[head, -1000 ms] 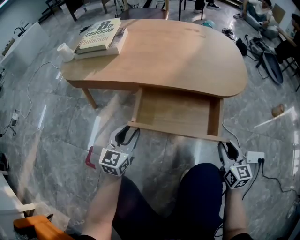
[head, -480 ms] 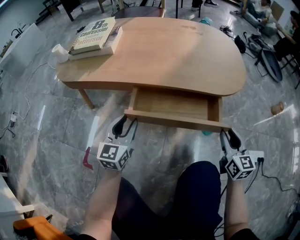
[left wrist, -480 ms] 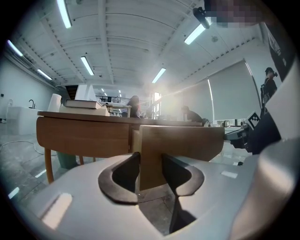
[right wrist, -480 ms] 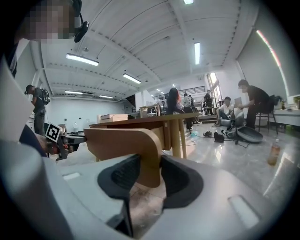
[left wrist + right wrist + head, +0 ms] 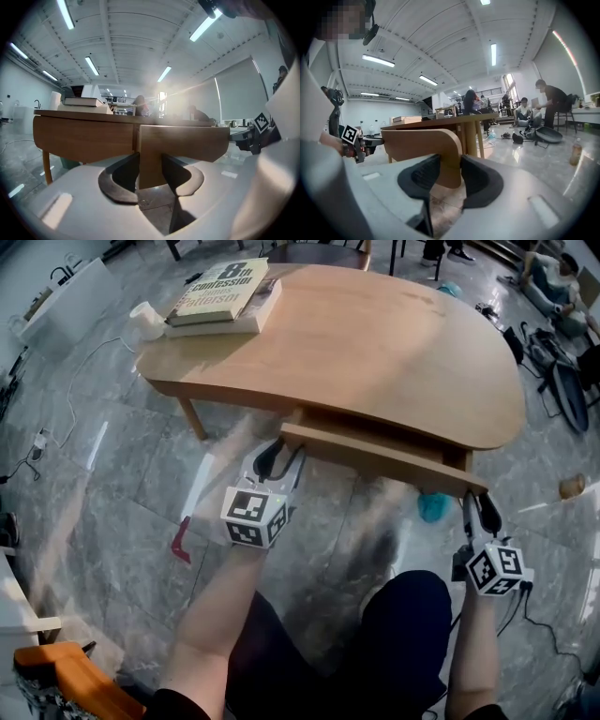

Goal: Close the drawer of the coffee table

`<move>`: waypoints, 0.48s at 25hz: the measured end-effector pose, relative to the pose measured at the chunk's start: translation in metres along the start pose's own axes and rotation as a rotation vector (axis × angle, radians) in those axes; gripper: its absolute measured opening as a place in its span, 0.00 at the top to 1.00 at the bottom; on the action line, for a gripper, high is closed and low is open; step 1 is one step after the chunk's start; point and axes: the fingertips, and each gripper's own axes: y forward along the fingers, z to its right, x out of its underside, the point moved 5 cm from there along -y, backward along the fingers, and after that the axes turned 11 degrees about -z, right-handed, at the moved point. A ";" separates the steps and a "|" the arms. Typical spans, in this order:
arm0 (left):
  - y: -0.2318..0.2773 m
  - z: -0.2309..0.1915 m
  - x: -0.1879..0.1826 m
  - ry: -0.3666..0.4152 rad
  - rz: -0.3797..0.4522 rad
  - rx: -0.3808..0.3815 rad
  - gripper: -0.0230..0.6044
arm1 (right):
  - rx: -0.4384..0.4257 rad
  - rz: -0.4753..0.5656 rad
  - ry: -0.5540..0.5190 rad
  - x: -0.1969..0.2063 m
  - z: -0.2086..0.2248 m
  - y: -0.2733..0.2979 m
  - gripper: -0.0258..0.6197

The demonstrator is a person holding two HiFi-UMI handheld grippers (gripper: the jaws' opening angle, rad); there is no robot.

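Note:
The light wooden coffee table (image 5: 375,343) has its drawer nearly in, with only a narrow strip of the drawer showing behind the drawer front (image 5: 375,457). My left gripper (image 5: 278,454) is at the front's left end, and its jaws are closed across the board's edge (image 5: 150,154). My right gripper (image 5: 480,507) holds the right end the same way, with the rounded corner of the board (image 5: 440,150) between its black pads. In the gripper views, the left gripper (image 5: 150,176) and the right gripper (image 5: 449,178) both point nearly level at the table.
Two stacked books (image 5: 220,296) and a white roll (image 5: 145,320) sit on the table's far left corner. On the marble floor lie a teal object (image 5: 433,506) under the drawer, a red item (image 5: 181,540), cables (image 5: 39,439) and bags (image 5: 553,362). My knees are just below the drawer.
The drawer has slid into the table, from wide open to almost in. Both grippers moved forward with its front, staying on the two ends.

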 end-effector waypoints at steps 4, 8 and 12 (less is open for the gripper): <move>0.013 -0.006 -0.004 -0.008 0.008 -0.020 0.71 | 0.011 0.006 0.000 -0.006 0.003 0.015 0.75; 0.024 -0.010 -0.008 -0.033 0.019 -0.046 0.71 | 0.039 0.014 -0.002 -0.013 0.007 0.027 0.75; 0.035 -0.011 -0.011 -0.053 0.024 -0.067 0.72 | 0.075 0.033 0.008 -0.017 0.011 0.036 0.75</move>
